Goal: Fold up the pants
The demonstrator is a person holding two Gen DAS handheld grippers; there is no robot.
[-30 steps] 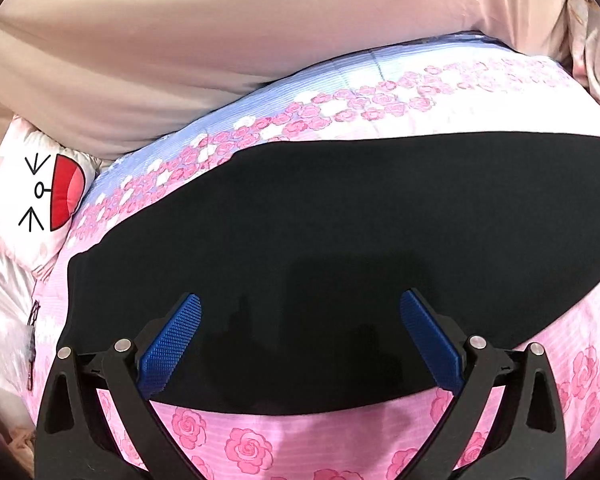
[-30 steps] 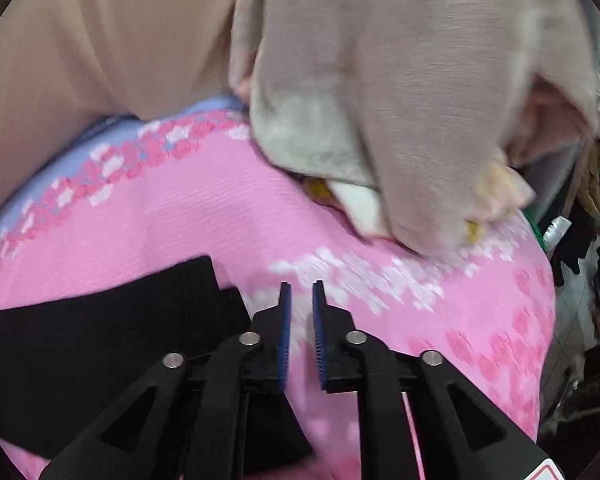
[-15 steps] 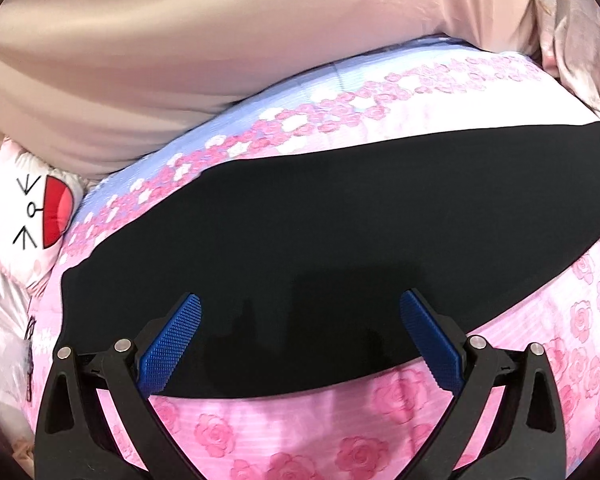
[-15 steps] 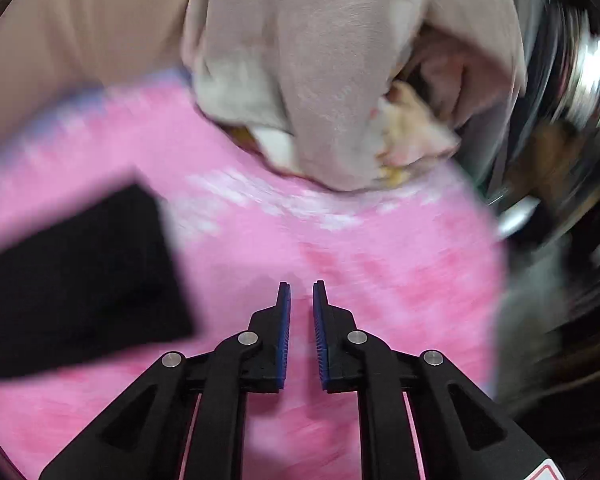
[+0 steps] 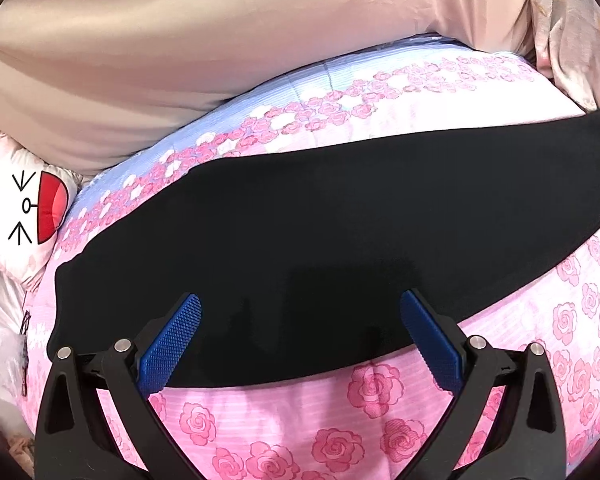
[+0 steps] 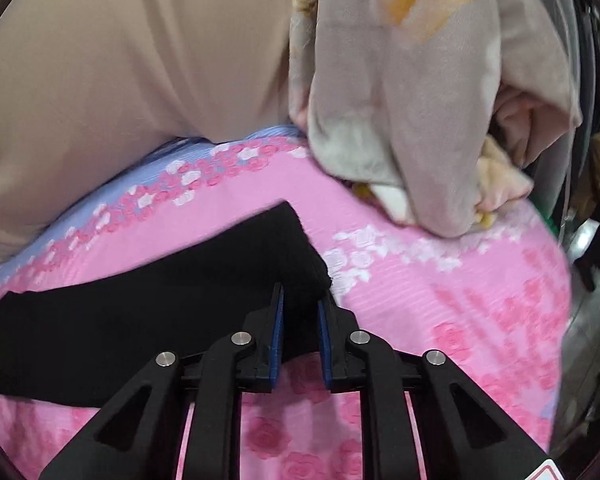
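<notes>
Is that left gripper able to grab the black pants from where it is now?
Probably yes: the left gripper is wide open right over the black pants, with nothing between its fingers and the cloth.

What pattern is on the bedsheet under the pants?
Pink roses on the pink bedsheet, clearest in the left wrist view.

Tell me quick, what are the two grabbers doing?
Left gripper: open wide, holding nothing, over the black pants.
Right gripper: pinching the pants' end.

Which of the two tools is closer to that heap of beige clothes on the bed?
Right. The right tool sits at the black pants' end below the beige heap; the left tool hovers mid-pants, the heap only at its view's edge.
</notes>
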